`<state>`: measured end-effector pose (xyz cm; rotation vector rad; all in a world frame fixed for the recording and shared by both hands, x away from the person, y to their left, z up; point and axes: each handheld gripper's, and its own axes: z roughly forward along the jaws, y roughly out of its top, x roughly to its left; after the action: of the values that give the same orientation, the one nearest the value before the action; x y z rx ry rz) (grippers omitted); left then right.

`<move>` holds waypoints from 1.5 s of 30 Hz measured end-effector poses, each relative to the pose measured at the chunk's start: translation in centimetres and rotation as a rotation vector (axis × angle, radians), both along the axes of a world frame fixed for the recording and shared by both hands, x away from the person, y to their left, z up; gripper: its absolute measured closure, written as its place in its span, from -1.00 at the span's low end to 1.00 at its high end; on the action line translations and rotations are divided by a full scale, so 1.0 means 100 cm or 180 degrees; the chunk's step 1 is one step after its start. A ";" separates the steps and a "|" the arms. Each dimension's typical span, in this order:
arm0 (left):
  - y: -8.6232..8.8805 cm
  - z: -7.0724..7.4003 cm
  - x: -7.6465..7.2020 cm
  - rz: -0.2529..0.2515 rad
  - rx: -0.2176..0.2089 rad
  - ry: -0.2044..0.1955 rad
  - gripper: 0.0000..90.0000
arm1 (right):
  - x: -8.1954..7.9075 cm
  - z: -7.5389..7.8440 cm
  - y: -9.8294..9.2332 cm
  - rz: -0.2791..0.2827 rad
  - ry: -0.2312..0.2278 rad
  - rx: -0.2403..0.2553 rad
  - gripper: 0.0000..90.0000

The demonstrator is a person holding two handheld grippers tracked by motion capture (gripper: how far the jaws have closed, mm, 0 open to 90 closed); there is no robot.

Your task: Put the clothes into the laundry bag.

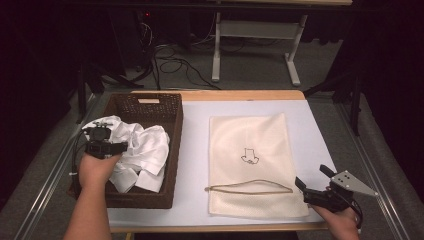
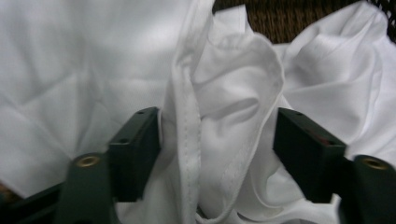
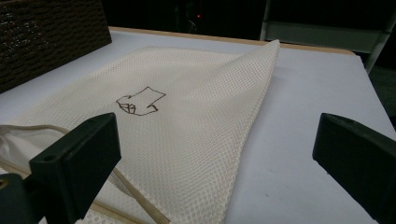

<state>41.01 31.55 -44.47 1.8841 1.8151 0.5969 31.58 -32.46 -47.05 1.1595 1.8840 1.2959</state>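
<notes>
A pile of white cloth fills a dark wicker basket at the table's left. My left gripper reaches down into that pile. In the left gripper view a hemmed fold of the white cloth stands between the two jaws of the left gripper, brushing both pads without being squeezed flat. A cream mesh laundry bag lies flat in the middle, its zipper edge toward me. My right gripper rests wide open by the bag's near right corner, and the right gripper view shows nothing between its jaws.
The table top is covered in pale lilac sheeting. A small drawn logo marks the mesh bag. The basket wall rises at the left of the right gripper view. Dark floor, cables and a desk frame lie beyond the far edge.
</notes>
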 end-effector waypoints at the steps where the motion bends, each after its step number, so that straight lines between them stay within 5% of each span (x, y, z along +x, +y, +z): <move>1: 0.000 -0.001 0.000 -0.0008 0.0011 0.0043 0.01 | 0.000 0.000 0.000 0.0001 0.0000 -0.0004 -0.97; 5: 0.000 -0.001 -0.001 -0.0109 -0.0045 0.0057 0.90 | 0.000 -0.001 0.000 0.0000 0.0004 0.0001 -0.97; 10: -0.017 0.005 -0.005 -0.0461 -0.0092 -0.0013 0.95 | 0.001 -0.001 0.000 0.0001 -0.0001 -0.0004 -0.96; 11: -0.031 0.010 -0.010 -0.0691 -0.0216 -0.0077 0.95 | 0.001 0.000 0.001 0.0007 -0.0003 -0.0015 -0.96; 12: -0.031 0.010 -0.010 -0.0691 -0.0216 -0.0077 0.95 | 0.001 0.000 0.001 0.0005 -0.0004 -0.0018 -0.96; 14: -0.051 0.014 -0.016 -0.1028 -0.0321 -0.0003 0.95 | 0.000 0.000 0.002 0.0009 -0.0003 -0.0017 -0.96; 18: -0.071 0.011 -0.018 -0.1284 -0.0327 0.0119 0.95 | -0.001 0.001 0.004 0.0025 -0.0015 -0.0023 -0.96; 20: -0.080 -0.002 -0.014 -0.1431 -0.0260 0.0348 0.94 | -0.001 0.000 0.005 0.0028 -0.0003 -0.0026 -0.96; 23: -0.082 -0.007 -0.011 -0.1434 -0.0253 0.0398 0.86 | -0.001 0.000 0.005 0.0024 -0.0002 -0.0034 -0.95; 26: -0.080 -0.005 -0.012 -0.1454 -0.0399 0.0363 0.53 | 0.000 0.000 0.004 0.0023 0.0001 -0.0039 -0.95; 29: -0.077 0.006 -0.019 -0.1542 -0.0546 0.0168 0.26 | 0.000 0.000 0.004 0.0022 0.0003 -0.0018 -0.95; 33: -0.074 0.023 -0.026 -0.1472 -0.0626 0.0008 0.14 | 0.000 0.000 0.004 0.0018 0.0003 -0.0031 -0.95; 40: -0.065 0.052 -0.028 -0.1291 -0.0464 -0.0041 0.13 | -0.001 0.000 0.005 0.0018 0.0009 -0.0030 -0.95; 45: -0.053 0.076 -0.030 -0.1054 -0.0281 -0.0273 0.02 | 0.000 0.000 0.003 0.0012 0.0001 -0.0034 -0.94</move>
<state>38.04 26.28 -36.88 2.0065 1.4100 0.4635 31.61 -32.12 -47.06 1.1512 1.8918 1.2860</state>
